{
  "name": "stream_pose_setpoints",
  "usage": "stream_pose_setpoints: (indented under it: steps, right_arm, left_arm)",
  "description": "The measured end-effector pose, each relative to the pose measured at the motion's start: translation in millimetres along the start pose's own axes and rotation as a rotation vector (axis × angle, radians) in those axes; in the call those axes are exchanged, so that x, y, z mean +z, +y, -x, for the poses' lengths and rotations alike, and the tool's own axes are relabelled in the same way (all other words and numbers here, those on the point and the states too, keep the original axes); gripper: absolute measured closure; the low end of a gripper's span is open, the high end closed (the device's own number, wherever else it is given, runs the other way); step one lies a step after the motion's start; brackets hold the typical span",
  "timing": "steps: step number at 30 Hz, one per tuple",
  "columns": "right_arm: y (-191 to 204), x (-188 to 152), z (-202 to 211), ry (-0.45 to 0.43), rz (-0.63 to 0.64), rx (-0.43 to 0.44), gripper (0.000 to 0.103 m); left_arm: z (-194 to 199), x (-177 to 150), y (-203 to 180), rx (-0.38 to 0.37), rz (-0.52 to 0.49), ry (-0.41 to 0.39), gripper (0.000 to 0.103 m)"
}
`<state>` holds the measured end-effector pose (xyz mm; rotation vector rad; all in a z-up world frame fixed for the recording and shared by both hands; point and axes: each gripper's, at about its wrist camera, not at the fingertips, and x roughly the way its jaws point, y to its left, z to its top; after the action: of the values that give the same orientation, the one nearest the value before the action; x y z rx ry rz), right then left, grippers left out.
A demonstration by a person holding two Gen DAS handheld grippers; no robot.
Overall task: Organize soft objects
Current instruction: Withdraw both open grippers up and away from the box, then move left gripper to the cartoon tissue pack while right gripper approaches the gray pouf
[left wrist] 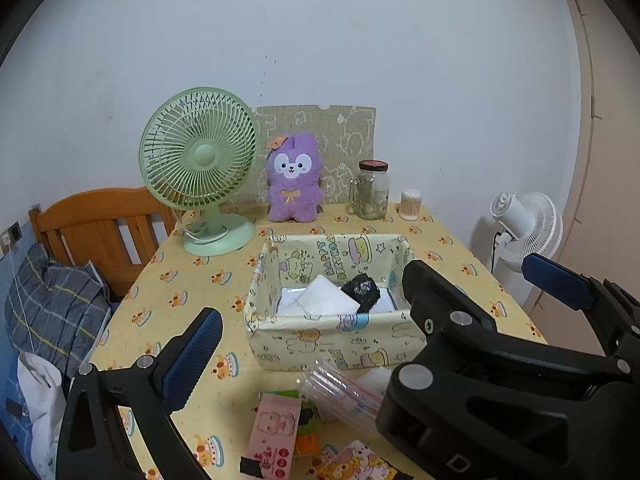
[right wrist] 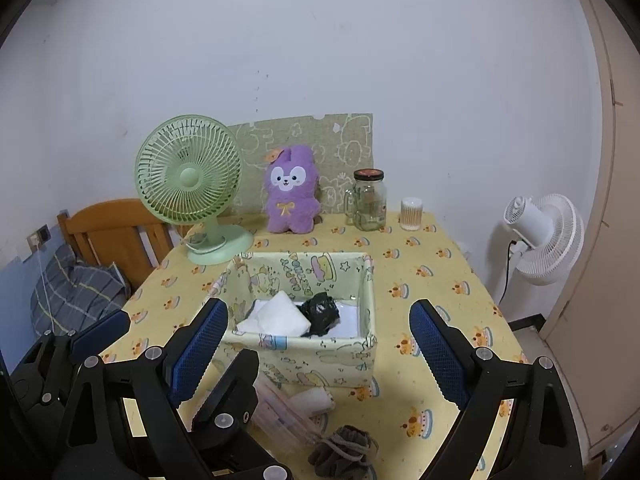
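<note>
Left wrist view: we hold the left gripper (left wrist: 316,344) wide apart and empty, above the clear bag (left wrist: 340,396) lying just before the fabric bin (left wrist: 332,344). Right wrist view: our right gripper (right wrist: 320,344), equally wide, hovers near the brown cloth (right wrist: 344,452); we judge a pickup comes next, calling for descent and closure.

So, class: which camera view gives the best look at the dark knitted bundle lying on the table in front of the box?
The right wrist view: the dark knitted bundle lies in full sight at the bottom, in front of the box. The left wrist view does not show it; the right claw blocks that side.
</note>
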<state>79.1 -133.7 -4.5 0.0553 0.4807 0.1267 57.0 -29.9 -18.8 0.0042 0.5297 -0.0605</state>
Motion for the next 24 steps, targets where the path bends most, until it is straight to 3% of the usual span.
stream_pose_setpoints:
  steps: [15, 24]
  right_arm:
    - [4.1, -26.5, 13.1, -0.003, 0.006, 0.003, 0.009]
    - [3.1, -44.4, 10.3, 0.026, -0.004, 0.016, 0.009]
  left_arm:
    - [12.1, -24.3, -1.5, -0.005, -0.019, -0.016, 0.0]
    - [7.8, -42.2, -0.6, -0.027, -0.023, 0.015, 0.0]
